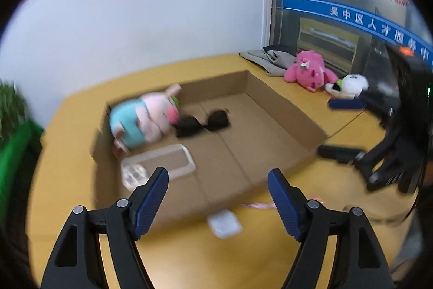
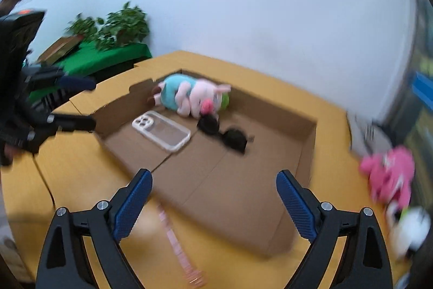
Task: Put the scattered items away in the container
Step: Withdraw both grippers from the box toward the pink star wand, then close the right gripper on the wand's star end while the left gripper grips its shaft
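**Both jaws empty above a half-filled box**

My left gripper point(image 1: 217, 180) and right gripper point(image 2: 213, 180) both hang with jaws spread wide and nothing between them, so I judge I am between pickups. The cardboard box point(image 1: 286, 104) lies open-topped in the middle of the desk point(image 1: 81, 104), low-walled, which makes dropping things in easy. Three things lie inside, gathered toward its far-left corner: the pink-and-teal plush point(image 1: 140, 121) against the wall, black sunglasses point(image 1: 203, 122) touching it, and a clear phone case point(image 2: 162, 130) beside them.

Still out on the desk: a magenta plush point(image 1: 308, 69) and a white plush point(image 1: 349, 85) near the far-right edge, folded grey cloth point(image 1: 268, 58) behind them, a small white case point(image 1: 224, 224) just outside the box's near wall, and a pink strip point(image 2: 173, 234) close by.

The desk is yellow-tan; behind it stands a white wall, with potted plants point(image 2: 121, 26) on a green-covered table to the left.
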### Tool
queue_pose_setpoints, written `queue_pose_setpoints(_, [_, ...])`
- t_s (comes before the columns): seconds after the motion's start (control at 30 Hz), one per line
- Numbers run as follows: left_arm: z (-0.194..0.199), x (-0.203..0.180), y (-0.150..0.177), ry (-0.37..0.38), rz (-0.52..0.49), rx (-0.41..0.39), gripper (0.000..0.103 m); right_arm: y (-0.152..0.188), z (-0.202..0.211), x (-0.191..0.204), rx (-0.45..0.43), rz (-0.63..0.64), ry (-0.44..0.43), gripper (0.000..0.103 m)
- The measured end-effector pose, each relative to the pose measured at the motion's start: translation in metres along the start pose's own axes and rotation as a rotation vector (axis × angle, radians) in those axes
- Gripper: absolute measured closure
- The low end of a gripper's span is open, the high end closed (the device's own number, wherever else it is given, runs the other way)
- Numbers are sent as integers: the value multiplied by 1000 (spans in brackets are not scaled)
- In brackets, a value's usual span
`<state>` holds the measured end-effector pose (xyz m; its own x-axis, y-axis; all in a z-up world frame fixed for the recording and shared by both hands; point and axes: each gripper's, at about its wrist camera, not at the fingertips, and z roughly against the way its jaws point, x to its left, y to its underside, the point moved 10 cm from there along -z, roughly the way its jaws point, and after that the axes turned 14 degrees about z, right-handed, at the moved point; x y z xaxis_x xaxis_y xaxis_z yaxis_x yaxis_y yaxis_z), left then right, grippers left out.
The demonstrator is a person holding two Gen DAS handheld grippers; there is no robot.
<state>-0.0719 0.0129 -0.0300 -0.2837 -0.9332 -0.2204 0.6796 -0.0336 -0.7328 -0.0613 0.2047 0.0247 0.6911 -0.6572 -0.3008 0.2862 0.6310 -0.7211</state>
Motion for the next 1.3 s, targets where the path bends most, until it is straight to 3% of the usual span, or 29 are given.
queue_pose_setpoints(0.07, [-9,-8,18,23,50,20,27,12,6,10,16,-31,3,8])
queue_pose_setpoints(0.27, [-27,-24,53,1,121,83,27,45,-5,38,69,-44,-30,8])
queue_pose_setpoints(0.5, [-51,-27,83,0,168,169,27,104,-46,57,187,-131,-103,9])
queue_pose_setpoints(0.73, [-61,-33,107,25,219,215,27,120,-69,73,229,-79,-122,12])
queue_pose_setpoints(1.0, [-70,-30,129,35,286,263,27,137,-80,92,269,-56,-165,25])
queue_pose_setpoints(1.23, [-84,-30,137,73,380,308,27,141,-68,98,272,-83,-150,59])
queue_pose_setpoints(1.3, [-90,-31,140,93,429,327,27,143,-63,101,276,-104,-141,63])
